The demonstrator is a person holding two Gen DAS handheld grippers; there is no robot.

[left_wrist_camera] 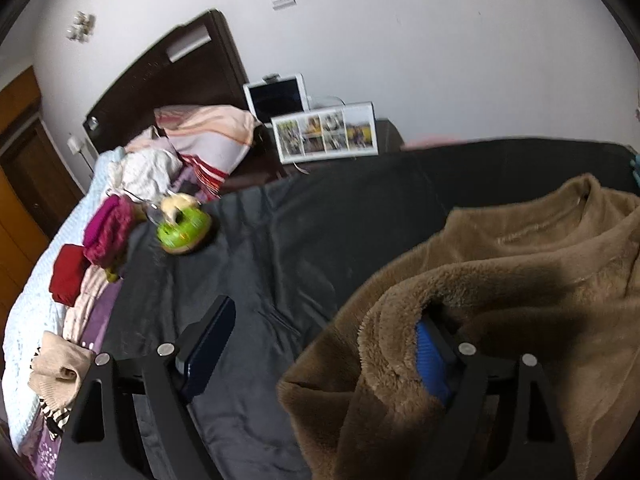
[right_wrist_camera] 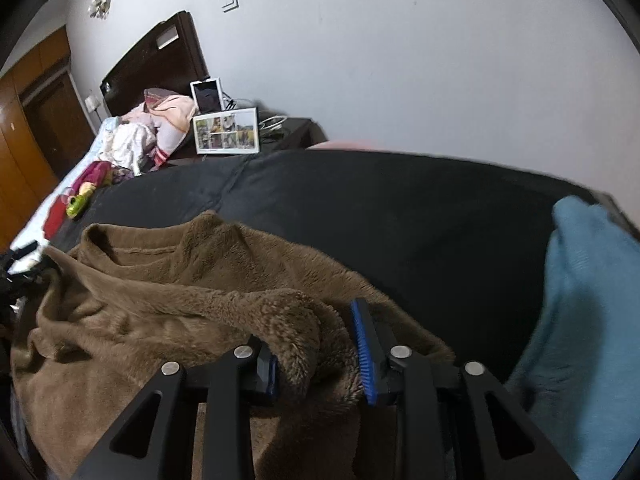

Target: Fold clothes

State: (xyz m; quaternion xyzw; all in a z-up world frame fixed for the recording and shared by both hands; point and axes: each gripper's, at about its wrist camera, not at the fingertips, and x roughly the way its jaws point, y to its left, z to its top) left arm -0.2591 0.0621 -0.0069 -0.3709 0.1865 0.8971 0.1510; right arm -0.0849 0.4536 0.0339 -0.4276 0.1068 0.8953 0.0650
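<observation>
A brown fleece top [left_wrist_camera: 520, 264] lies crumpled on a dark grey bedspread [left_wrist_camera: 304, 232]; its collar faces the far side. My left gripper [left_wrist_camera: 320, 344] is open: its left finger stands free over the spread, its right finger [left_wrist_camera: 430, 356] is tucked under a fold of the fleece. In the right wrist view the brown fleece top [right_wrist_camera: 168, 304] fills the left half. My right gripper [right_wrist_camera: 318, 348] holds a thick fold of fleece between its blue pads [right_wrist_camera: 362, 348]. The left gripper shows dimly at the left edge [right_wrist_camera: 20, 272].
A teal garment [right_wrist_camera: 584, 320] lies at the right. Folded and piled clothes [left_wrist_camera: 100, 240] and a green toy [left_wrist_camera: 182, 228] sit at the bed's left. A photo frame [left_wrist_camera: 326, 132], a tablet and a nightstand stand by the dark headboard [left_wrist_camera: 160, 76].
</observation>
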